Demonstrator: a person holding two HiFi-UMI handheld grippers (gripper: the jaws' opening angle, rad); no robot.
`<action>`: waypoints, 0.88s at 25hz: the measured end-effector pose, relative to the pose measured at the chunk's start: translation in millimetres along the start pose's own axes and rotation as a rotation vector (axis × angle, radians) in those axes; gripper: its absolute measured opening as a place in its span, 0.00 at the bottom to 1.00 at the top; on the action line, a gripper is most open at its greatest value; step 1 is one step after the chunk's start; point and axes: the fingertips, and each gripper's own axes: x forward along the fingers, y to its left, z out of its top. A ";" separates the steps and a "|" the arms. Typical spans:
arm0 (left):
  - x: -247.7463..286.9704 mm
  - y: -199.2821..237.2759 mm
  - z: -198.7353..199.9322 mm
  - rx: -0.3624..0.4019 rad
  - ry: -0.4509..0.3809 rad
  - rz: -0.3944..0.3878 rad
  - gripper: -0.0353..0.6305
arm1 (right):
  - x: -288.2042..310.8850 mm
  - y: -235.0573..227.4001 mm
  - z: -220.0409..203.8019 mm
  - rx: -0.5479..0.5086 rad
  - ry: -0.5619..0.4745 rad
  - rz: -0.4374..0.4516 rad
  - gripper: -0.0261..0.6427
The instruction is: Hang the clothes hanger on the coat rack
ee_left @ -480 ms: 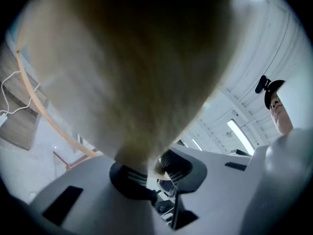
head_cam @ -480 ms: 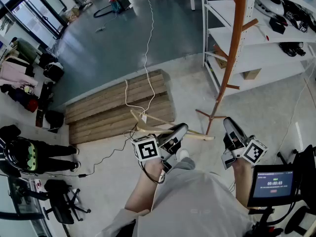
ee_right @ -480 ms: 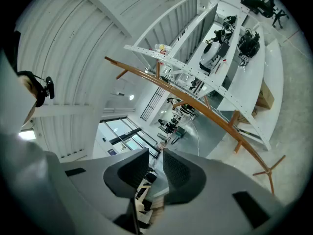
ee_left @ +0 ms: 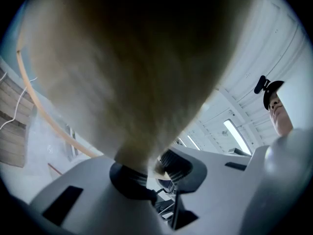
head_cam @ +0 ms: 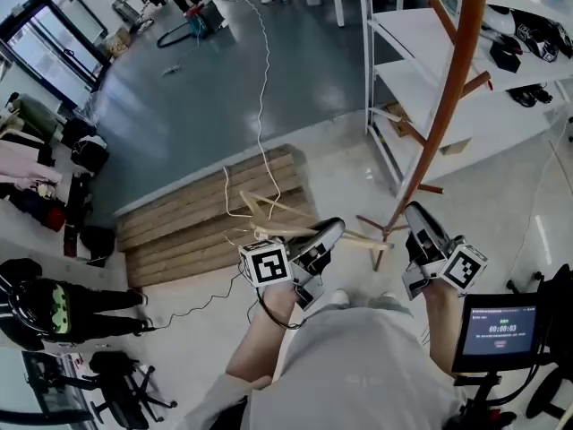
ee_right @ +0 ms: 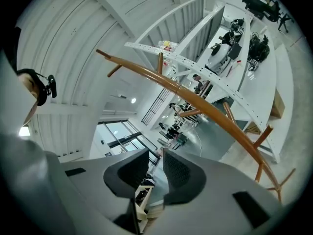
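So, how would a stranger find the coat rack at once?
Find the white shelf at the right of the head view. Close to it stands the coat rack, one tall pole on spread feet. Only it is orange-brown wood with short pegs.

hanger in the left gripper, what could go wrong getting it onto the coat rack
The left gripper clamps the hanger at a single spot, with the wood reaching well past the jaws, so it may twist in the grip. The coat rack stands right beside the white shelf, and a swing could snag there. The hanger fills the left gripper view, so that view cannot guide the hook.
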 end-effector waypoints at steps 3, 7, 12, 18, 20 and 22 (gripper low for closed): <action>10.9 -3.5 0.9 0.005 0.007 -0.005 0.14 | 1.8 -4.2 9.5 -0.005 0.002 0.007 0.18; 27.0 -8.5 -0.2 0.024 0.062 -0.034 0.14 | 3.1 -12.4 27.4 -0.018 -0.003 0.004 0.18; 49.1 -26.3 4.9 0.068 0.155 -0.070 0.14 | 2.5 -17.6 46.8 -0.034 -0.008 0.008 0.18; 86.2 -62.4 30.9 0.174 0.206 -0.091 0.14 | 5.1 -11.7 76.8 -0.043 -0.018 0.035 0.18; 91.4 -70.8 41.2 0.177 0.219 -0.117 0.14 | 12.6 -7.6 78.4 -0.054 -0.016 0.026 0.18; 100.0 -82.5 51.3 0.204 0.243 -0.136 0.14 | 19.6 0.1 87.1 -0.071 -0.012 0.022 0.18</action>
